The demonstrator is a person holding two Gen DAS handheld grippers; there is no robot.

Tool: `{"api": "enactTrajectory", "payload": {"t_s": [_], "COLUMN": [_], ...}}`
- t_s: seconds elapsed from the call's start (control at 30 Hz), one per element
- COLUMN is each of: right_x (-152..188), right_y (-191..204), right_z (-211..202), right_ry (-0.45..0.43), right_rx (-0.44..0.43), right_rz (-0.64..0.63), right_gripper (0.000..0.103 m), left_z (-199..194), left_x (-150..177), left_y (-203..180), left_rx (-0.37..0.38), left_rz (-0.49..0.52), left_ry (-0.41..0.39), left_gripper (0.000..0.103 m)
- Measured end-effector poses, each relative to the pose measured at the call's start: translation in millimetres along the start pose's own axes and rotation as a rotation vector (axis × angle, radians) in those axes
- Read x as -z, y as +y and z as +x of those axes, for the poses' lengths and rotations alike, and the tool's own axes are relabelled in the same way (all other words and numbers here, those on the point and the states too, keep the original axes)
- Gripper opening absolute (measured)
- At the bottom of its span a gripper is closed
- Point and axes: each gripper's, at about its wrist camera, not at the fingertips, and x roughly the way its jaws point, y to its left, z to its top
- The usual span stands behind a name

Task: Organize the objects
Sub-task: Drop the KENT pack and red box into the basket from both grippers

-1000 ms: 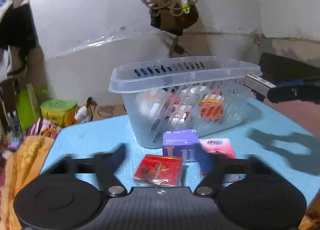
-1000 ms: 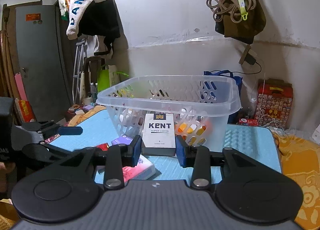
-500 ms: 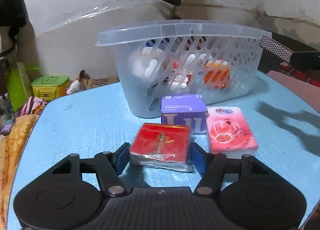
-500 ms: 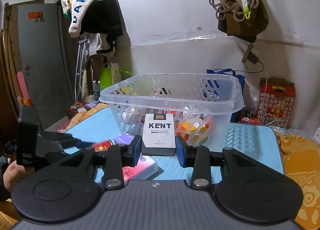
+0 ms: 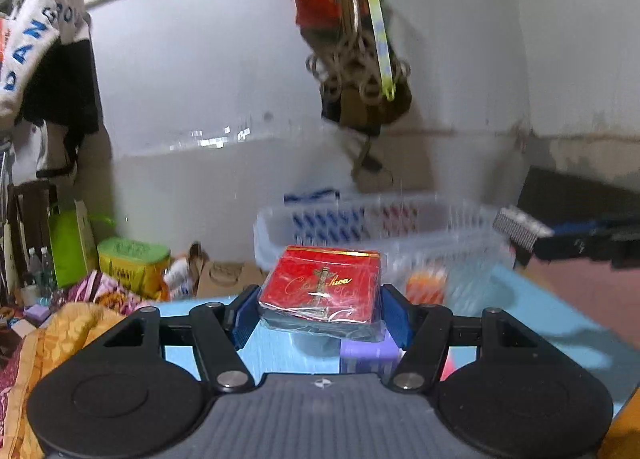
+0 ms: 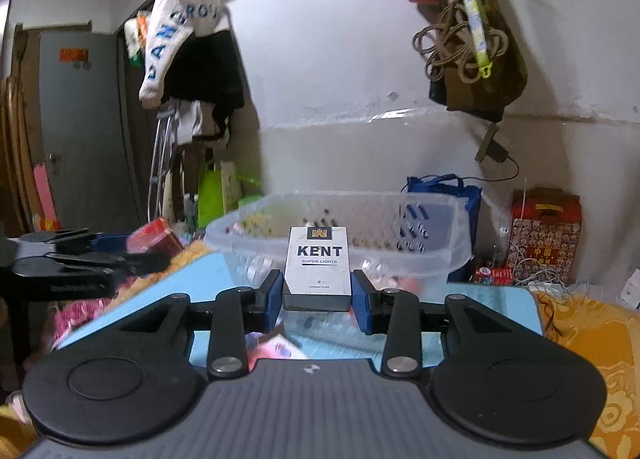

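Left gripper [image 5: 320,317] clamps the red pack [image 5: 322,285] in the air short of the basket [image 5: 384,219], right gripper [image 6: 318,299] grips the white pack [image 6: 319,261] likewise — 2 carries underway, each needing a drop over the rim.

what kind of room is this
Probably a cluttered room in a home: clothes hang by a door, bags hang on the white wall, and a blue table holds a plastic basket.
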Motion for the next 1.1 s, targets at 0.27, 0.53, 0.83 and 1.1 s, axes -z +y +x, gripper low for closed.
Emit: {"api": "enactTrajectory", "payload": {"t_s": [0.27, 0.53, 0.83, 1.1], "right_x": [-58.5, -75.3, -55.1, 23.3], "right_y": [-1.3, -15.2, -16.0, 24.1], "right_z": [35.9, 95.6, 52.5, 37.4], "right_ry": [-0.028, 0.045, -0.093, 0.086], "right_rx": [0.092, 0.142, 0.191, 0.122], "right_rz": [-0.04, -0.063, 0.038, -0.055], "right_gripper": [0.04, 0.045, 0.103, 0.103], "left_z": [21.9, 99.3, 93.2, 42.0], "left_x": [-77.1, -100.0, -77.5, -17.9], "left_y": [-6.8, -6.5, 8.4, -5.9], "left_rx": [0.038, 0.011, -0.01, 0.069], "left_rz": [-0.05, -0.119, -0.156, -0.091], "left_ry": [-0.048, 0.067, 0.042, 0.104], "left_gripper": [0.067, 0.068, 0.103, 0.103]}}
